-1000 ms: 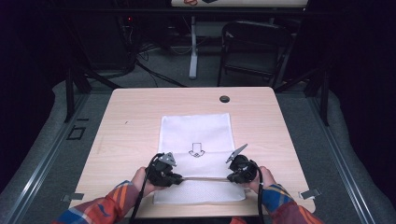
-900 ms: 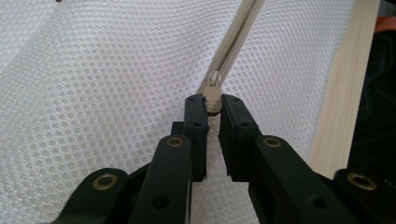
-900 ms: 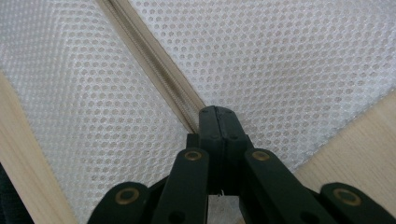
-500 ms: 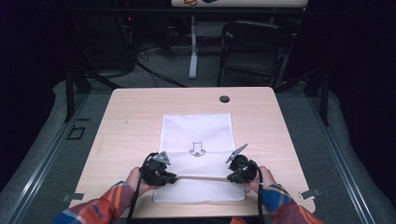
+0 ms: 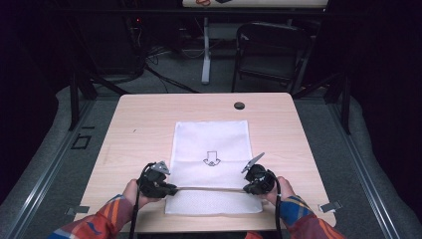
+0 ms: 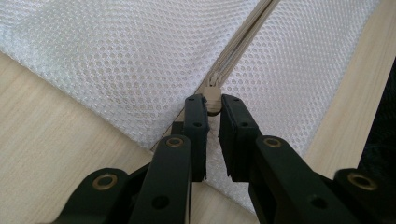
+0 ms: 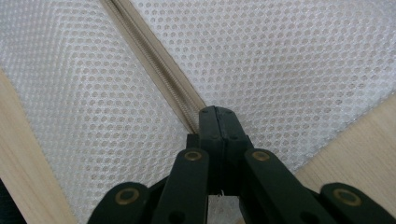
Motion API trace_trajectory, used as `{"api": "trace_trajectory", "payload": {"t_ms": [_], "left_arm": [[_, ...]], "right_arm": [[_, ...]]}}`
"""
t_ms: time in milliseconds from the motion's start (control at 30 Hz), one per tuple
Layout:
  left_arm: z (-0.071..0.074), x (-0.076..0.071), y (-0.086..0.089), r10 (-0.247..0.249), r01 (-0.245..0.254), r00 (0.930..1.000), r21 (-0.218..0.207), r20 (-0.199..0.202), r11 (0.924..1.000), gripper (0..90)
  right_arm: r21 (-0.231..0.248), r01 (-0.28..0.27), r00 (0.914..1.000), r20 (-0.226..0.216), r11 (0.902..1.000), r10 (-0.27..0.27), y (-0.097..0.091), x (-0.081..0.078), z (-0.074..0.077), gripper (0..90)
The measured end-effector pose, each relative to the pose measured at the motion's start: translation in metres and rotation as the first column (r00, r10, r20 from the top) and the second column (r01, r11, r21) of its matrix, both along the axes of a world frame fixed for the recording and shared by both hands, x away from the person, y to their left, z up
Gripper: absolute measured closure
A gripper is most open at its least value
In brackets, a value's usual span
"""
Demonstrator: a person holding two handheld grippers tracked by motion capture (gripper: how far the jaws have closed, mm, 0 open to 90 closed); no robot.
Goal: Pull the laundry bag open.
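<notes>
A white mesh bag point(image 5: 211, 139) lies flat on the wooden table point(image 5: 144, 129), with a beige zipper point(image 5: 209, 189) running across its near end. My left gripper point(image 5: 171, 189) sits at the bag's left edge. In the left gripper view this gripper point(image 6: 213, 105) is shut on the beige zipper pull point(image 6: 213, 95), and mesh point(image 6: 116, 56) spreads on both sides of it. My right gripper point(image 5: 246, 188) is at the zipper's right end. In the right gripper view its jaws point(image 7: 217, 114) are pressed together on the bag's fabric where the zipper point(image 7: 154, 60) ends.
A black arrow point(image 5: 211, 159) is printed on the middle of the bag. A round black grommet point(image 5: 239, 105) sits near the table's far edge. A dark chair point(image 5: 271, 55) and a table leg point(image 5: 205, 50) stand on the floor beyond it.
My left gripper has slid to the left along the zipper, taking the pull toward the bag's left edge. The right gripper has stayed in place.
</notes>
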State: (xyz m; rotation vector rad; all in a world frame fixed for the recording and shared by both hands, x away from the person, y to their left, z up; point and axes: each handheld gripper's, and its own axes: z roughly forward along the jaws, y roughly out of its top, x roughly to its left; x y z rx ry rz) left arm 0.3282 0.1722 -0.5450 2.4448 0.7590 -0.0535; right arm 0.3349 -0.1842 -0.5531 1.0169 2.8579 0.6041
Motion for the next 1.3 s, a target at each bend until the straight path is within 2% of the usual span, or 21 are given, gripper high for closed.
{"api": "trace_trajectory", "payload": {"t_ms": [33,133,233,500,567,767,800,867,900,967,1133,1167,1300], "left_arm": [[0.000,0.000,0.000,0.000,0.000,1.0000,0.003,0.002,1.0000,81.6],[0.000,0.000,0.000,-0.001,0.001,1.0000,0.008,-0.002,1.0000,81.6],[0.000,0.000,0.000,-0.002,0.002,1.0000,0.011,-0.002,0.9999,81.6],[0.000,0.000,0.001,-0.004,0.004,1.0000,0.019,-0.004,0.9998,81.6],[0.000,0.000,0.003,0.003,-0.003,1.0000,0.024,-0.003,0.9997,81.6],[0.001,0.001,0.015,0.028,-0.028,0.9996,0.030,-0.006,0.9992,81.6],[0.002,0.001,0.016,0.035,-0.034,0.9994,0.031,-0.010,0.9989,81.6],[0.002,0.002,0.019,0.044,-0.044,0.9990,0.037,-0.011,0.9984,81.6],[0.002,0.002,0.021,0.046,-0.045,0.9988,0.033,-0.018,0.9985,81.6],[0.002,0.003,0.023,0.050,-0.049,0.9986,0.053,-0.016,0.9974,81.6],[0.000,0.003,0.033,0.075,-0.074,0.9968,0.059,-0.025,0.9955,81.6],[0.001,0.002,0.035,0.082,-0.080,0.9963,0.059,-0.027,0.9950,81.6],[0.001,0.000,0.035,0.082,-0.080,0.9963,0.070,-0.028,0.9944,81.6]], "right_arm": [[0.008,0.001,1.0000,-0.005,1.0000,-0.001,0.000,0.000,0.000,90.0],[-0.008,-0.005,1.0000,0.002,1.0000,0.005,0.000,0.000,0.000,90.0],[0.007,0.002,1.0000,-0.004,1.0000,-0.002,0.000,0.000,0.000,90.0],[0.008,0.001,1.0000,-0.005,1.0000,-0.001,-0.001,0.000,0.000,90.0],[0.003,-0.007,0.9999,-0.009,1.0000,0.007,-0.001,0.001,0.000,90.0],[0.031,0.012,0.9999,-0.004,0.9995,-0.012,-0.002,0.000,-0.002,90.0],[0.017,-0.003,0.9999,-0.012,0.9998,0.003,-0.003,0.001,0.000,90.0],[0.020,0.000,0.9999,-0.012,0.9998,0.000,-0.004,0.001,-0.001,90.0],[0.038,0.001,0.9999,-0.012,0.9993,0.000,-0.004,0.001,-0.001,90.0],[0.042,0.009,0.9999,-0.006,0.9991,-0.008,-0.004,0.001,-0.002,90.0],[0.057,0.022,0.9997,0.004,0.9981,-0.022,-0.004,-0.001,-0.003,90.0],[0.037,0.005,1.0000,0.000,0.9993,-0.005,-0.004,0.000,-0.002,90.0],[0.034,0.006,0.9999,0.010,0.9994,-0.006,-0.004,0.001,-0.002,90.0]]}}
